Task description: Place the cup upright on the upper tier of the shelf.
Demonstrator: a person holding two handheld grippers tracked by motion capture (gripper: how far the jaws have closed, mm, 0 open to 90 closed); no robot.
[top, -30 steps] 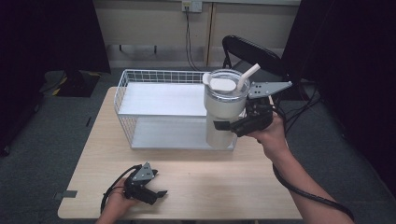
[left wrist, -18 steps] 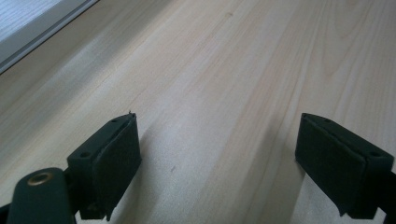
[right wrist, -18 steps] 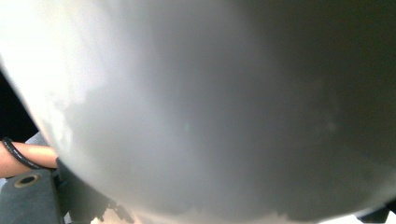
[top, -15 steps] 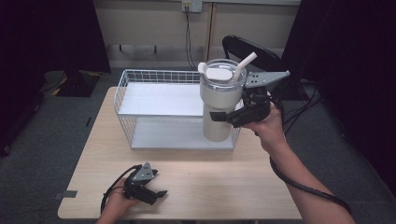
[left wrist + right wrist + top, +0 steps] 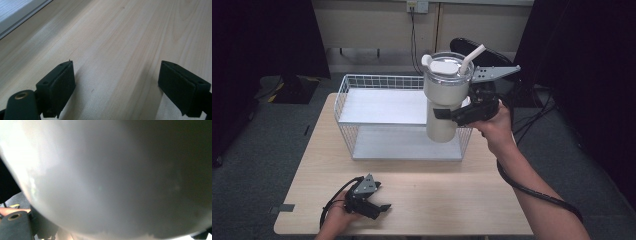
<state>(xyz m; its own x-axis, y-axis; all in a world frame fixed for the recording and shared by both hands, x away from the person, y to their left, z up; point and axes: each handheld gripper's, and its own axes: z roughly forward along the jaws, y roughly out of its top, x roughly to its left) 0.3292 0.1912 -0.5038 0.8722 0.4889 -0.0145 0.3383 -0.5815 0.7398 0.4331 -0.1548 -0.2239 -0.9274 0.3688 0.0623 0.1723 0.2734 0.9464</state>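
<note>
Right hand-held gripper [image 5: 447, 116] is clamped on the tumbler [image 5: 443, 97], gripping the body at roughly mid-height. The tumbler is off the tabletop [image 5: 437, 200], upright, at the right end of the wire rack [image 5: 362, 82], its base in front of the rack's right front corner. In the right gripper view the tumbler wall [image 5: 112, 175] sits close against the lens, which fits a grip seated deep between the jaws.

Why mid-body: the lid [image 5: 443, 66] and straw [image 5: 472, 53] take up the top, and the wider upper section gives no parallel faces. The narrower lower body suits a side clamp. Keeping it upright makes sense if there is liquid inside; I cannot tell whether there is.

Judgement: the height matches the rack's upper shelf [image 5: 382, 106], so the lift looks aimed at clearing the wire rim and setting the tumbler on that shelf. The straw leans toward the gripper's grey plate [image 5: 494, 73]; contact there is unclear.

Left hand-held gripper [image 5: 374, 209] rests on the tabletop near the front edge, well apart from the rack. Its jaws stand wide apart with bare wood between the pads [image 5: 61, 85], holding nothing. It is likely parked there to stay out of the working path.

Risk, as judged: a tall load held on one side could tip or slip on the smooth wall.
</note>
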